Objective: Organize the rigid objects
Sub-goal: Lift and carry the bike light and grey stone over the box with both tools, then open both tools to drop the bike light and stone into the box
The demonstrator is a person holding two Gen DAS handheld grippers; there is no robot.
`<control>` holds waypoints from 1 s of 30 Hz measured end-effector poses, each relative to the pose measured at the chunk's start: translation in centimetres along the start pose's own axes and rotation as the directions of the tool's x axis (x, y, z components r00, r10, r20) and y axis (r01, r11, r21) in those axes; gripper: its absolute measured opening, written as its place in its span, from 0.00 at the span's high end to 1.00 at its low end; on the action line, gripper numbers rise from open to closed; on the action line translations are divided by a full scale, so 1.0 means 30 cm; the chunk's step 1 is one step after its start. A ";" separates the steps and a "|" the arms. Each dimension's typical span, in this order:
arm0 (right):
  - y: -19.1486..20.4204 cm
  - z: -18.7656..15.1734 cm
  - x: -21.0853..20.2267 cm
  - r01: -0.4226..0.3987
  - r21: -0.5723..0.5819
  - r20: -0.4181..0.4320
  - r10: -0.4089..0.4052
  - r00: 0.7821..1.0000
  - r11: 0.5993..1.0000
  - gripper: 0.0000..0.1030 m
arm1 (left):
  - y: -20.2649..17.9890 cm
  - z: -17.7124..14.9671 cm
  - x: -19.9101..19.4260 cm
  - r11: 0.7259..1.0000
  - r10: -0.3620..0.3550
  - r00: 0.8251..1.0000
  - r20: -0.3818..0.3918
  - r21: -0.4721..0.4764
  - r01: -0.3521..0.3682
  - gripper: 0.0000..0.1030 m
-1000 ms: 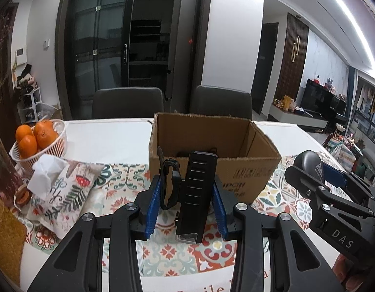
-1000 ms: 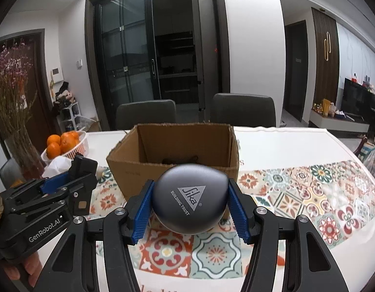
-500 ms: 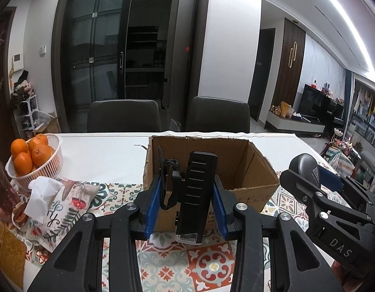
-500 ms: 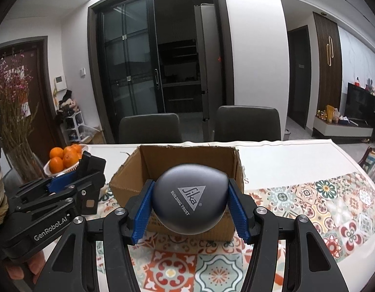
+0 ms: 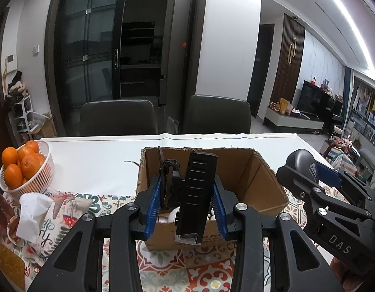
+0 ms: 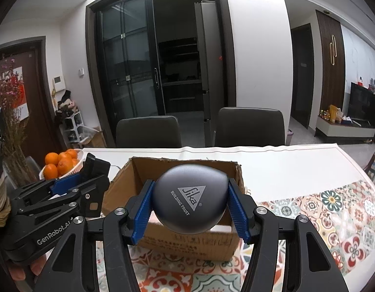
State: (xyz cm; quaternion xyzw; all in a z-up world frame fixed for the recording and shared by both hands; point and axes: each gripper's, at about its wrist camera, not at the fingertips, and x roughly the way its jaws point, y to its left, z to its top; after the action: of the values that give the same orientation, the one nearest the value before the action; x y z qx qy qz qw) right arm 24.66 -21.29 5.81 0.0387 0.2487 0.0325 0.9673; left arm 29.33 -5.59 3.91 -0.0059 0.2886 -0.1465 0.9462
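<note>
While both grippers hang over the near side of the cardboard box (image 5: 260, 182), each is clamped on its own load. Nearest in the left wrist view, the left gripper (image 5: 187, 202) has its blue pads (image 5: 152, 205) pressed together on a black ribbed clip device (image 5: 196, 194), which stands upright between them with a dark strap-like part on its left side; its lower end hangs in front of the box's near wall and its top rises above the rim. In the right wrist view, the right gripper (image 6: 190, 206) grips a round dark grey case (image 6: 190, 199) printed "Sika Building Trust", the pads tight against its two sides, just in front of and above the box's near wall (image 6: 187, 243). The box stands open on a patterned tile-print mat (image 6: 333, 209), and something pale lies on its bottom, too hidden to name. Left of the box, a tissue pouch (image 5: 41, 219) lies on the mat, and beyond it a white basket (image 5: 29, 182) holds oranges (image 5: 22, 163). Behind the box stretches the white tabletop (image 5: 102, 155), with two dark chairs (image 5: 117, 116) at its far edge.
</note>
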 end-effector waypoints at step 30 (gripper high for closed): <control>-0.057 0.023 0.380 -0.040 0.011 -0.268 0.041 0.962 0.999 0.43 | 0.018 0.054 0.346 1.000 -0.010 0.964 -0.266 0.017 0.015 0.62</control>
State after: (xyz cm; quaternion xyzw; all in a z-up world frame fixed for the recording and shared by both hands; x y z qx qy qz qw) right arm 35.02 -22.09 0.79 0.0418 0.3766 0.0566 0.9237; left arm 38.55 -8.11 -0.44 0.0209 0.4113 -0.1548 0.8980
